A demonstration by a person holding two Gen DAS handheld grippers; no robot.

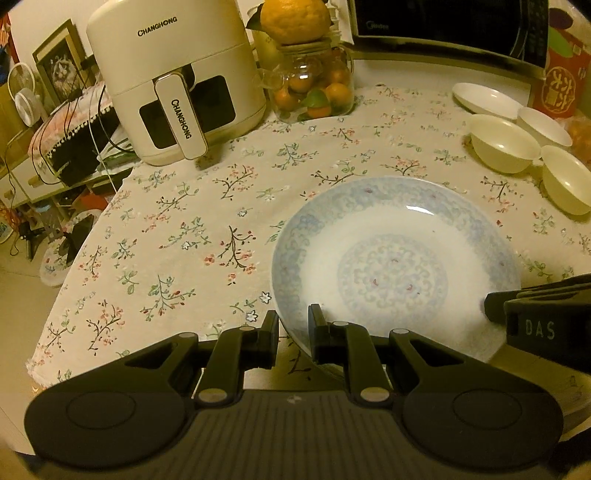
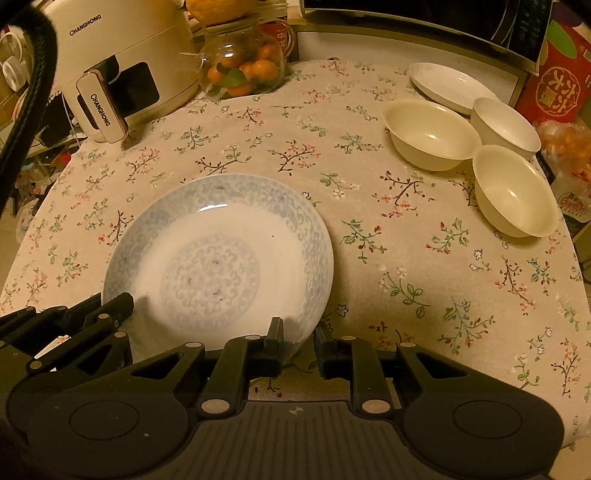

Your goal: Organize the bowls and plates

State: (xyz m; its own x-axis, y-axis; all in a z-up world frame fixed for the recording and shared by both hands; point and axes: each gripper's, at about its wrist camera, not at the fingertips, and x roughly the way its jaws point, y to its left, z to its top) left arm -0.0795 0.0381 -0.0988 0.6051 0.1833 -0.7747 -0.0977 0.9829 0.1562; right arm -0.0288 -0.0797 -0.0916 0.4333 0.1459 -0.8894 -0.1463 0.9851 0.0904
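Observation:
A blue-patterned plate (image 1: pixel 395 266) is held a little above the flowered tablecloth (image 1: pixel 177 229); it also shows in the right wrist view (image 2: pixel 218 273). My left gripper (image 1: pixel 293 332) is shut on its near-left rim. My right gripper (image 2: pixel 298 343) is shut on its near-right rim and shows at the right edge of the left wrist view (image 1: pixel 491 306). At the far right stand three cream bowls (image 2: pixel 430 134) (image 2: pixel 504 123) (image 2: pixel 515 190) and a white plate (image 2: pixel 452 86).
A white air fryer (image 1: pixel 173 77) and a glass jar of oranges (image 1: pixel 314 88) stand at the back left. A microwave (image 1: pixel 450 26) and a red box (image 2: pixel 557 81) sit at the back right. The table's left edge (image 1: pixel 74 258) drops to the floor.

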